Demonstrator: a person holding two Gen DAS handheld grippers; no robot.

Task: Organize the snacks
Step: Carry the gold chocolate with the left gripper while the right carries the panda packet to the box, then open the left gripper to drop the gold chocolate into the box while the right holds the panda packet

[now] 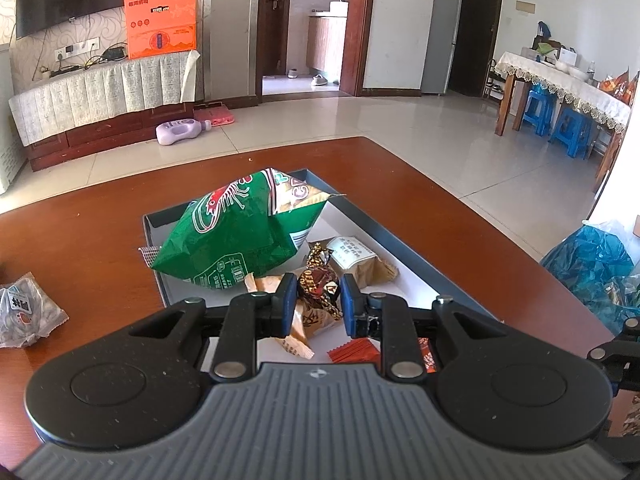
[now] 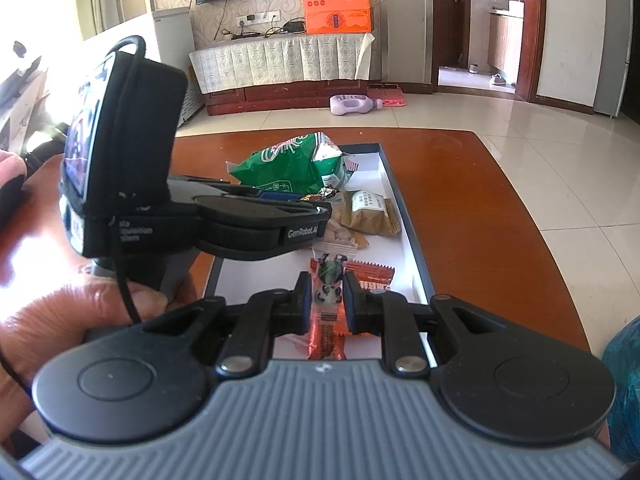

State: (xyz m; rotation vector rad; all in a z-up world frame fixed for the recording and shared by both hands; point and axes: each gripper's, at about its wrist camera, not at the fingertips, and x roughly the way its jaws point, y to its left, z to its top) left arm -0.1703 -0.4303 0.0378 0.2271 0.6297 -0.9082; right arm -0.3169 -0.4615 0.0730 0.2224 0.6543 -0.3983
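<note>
Clearly both grippers are working over the shallow white-floored tray [image 1: 400, 236], and each is pinching a snack. The left gripper [image 1: 319, 300] has its blue pads closed on a brown foil-wrapped candy [image 1: 318, 286], held just above the tray's near half. The right gripper [image 2: 327, 298] is clamped on a slim orange panda-printed packet [image 2: 328, 312] at the tray's near edge; whether that packet is lifted or touching the tray floor, I cannot tell.

Judging the risks: the crinkly foil could slip from the pads, since only a small bulge is caught. The two tools sit close over the tray, so a careless swing could knock them together. The puffy green chip bag [image 1: 236, 232] leans over the tray's far-left wall and might be nudged out.

A tan biscuit packet [image 1: 360, 260] lies in the tray just beyond the candy, and one grey-wrapped snack [image 1: 28, 312] rests on the wooden table [image 1: 460, 208], left of the tray.
</note>
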